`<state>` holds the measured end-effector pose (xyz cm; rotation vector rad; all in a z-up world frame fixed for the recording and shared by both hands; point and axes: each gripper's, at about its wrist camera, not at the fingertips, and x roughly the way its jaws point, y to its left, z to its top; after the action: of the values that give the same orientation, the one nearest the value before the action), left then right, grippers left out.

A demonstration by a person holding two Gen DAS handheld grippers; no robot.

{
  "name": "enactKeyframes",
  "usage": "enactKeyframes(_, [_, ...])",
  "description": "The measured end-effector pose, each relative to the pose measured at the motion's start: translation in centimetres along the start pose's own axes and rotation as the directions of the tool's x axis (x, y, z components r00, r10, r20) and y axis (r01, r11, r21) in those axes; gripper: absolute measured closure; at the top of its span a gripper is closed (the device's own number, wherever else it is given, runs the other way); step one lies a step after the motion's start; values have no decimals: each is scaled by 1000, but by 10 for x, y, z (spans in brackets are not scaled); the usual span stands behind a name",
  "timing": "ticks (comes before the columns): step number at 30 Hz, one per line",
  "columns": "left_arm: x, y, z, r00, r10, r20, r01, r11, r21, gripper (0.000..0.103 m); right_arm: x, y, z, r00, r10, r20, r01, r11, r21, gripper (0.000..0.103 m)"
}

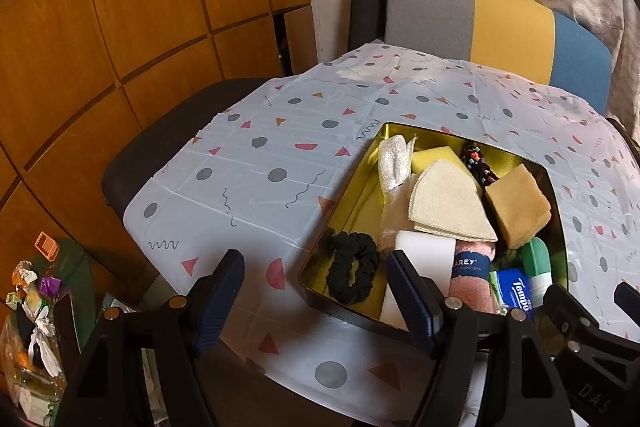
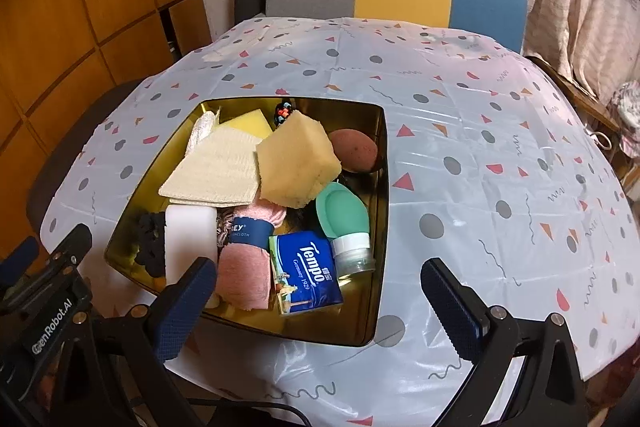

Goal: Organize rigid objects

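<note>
Left hand-held gripper (image 1: pixel 316 303) and right hand-held gripper (image 2: pixel 320 303): both spread wide, empty, hovering near gold tin (image 2: pixel 376 227) on worktop (image 2: pixel 480 147).

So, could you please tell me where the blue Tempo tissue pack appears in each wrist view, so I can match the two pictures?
Left wrist view: the Tempo tissue pack lies low right in the gold tin, partly hidden behind the left hand-held gripper.
Right wrist view: it sits low and central, at the tin's near edge, fully visible.
Shared landmark: the green bottle just right of the pack in both views.
</note>
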<state>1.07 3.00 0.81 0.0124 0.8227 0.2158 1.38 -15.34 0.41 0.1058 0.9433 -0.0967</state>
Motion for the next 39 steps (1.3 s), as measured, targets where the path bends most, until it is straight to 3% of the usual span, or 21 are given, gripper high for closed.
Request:
enactKeyframes(12, [1,1,0,997,-58,-41,58,998,-4,29,-6,2,0,999,-47,24,46,999,21,0])
enactKeyframes(39, [-8,-4,-1,997,-73,-27,74,997,22,29,-1,-2,0,998,-54,21,53,998,39,0])
